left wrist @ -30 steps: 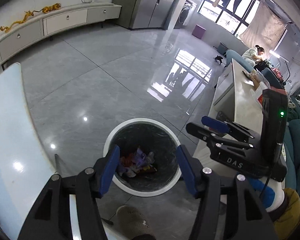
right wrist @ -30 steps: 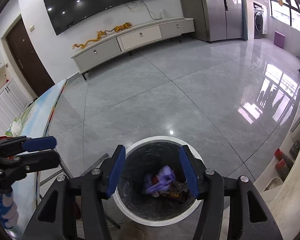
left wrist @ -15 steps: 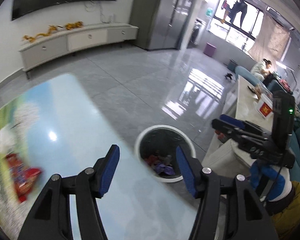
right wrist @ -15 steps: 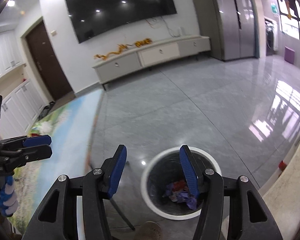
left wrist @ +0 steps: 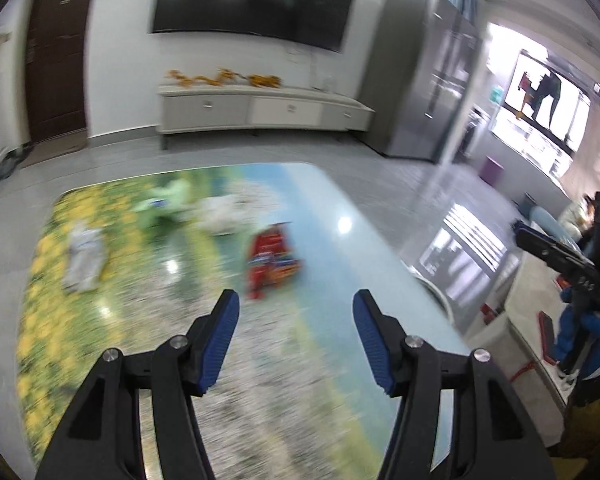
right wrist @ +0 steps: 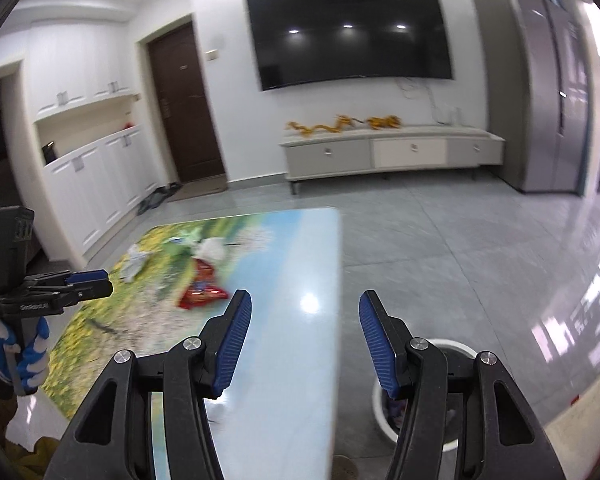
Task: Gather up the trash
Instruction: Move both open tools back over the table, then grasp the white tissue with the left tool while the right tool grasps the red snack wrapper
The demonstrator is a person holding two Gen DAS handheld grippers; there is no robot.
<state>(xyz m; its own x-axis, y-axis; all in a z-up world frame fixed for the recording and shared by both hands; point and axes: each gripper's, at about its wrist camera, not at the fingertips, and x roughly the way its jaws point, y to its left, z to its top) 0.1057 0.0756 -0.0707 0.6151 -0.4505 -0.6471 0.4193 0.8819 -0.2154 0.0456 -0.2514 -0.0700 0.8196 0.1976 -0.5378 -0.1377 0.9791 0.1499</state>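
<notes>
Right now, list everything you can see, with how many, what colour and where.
Red snack wrapper: one, red, middle of the table.
White crumpled wrappers: about two, whitish, far left part of the table; blurred.
Green wrapper: one, pale green, far end of the table.
Printed table top: one, landscape picture in yellow, green and blue.
Round trash bin: one, white rim, on the floor right of the table, holding trash.
Wall television: one, black.
Low cabinet: one, grey and white, below the television, gold ornaments on top.
Tall refrigerator: one, grey, right.
Dark door: one, brown, left.
Left gripper: one, black, blue pads, open over the table.
Right gripper: one, same colours, open.
</notes>
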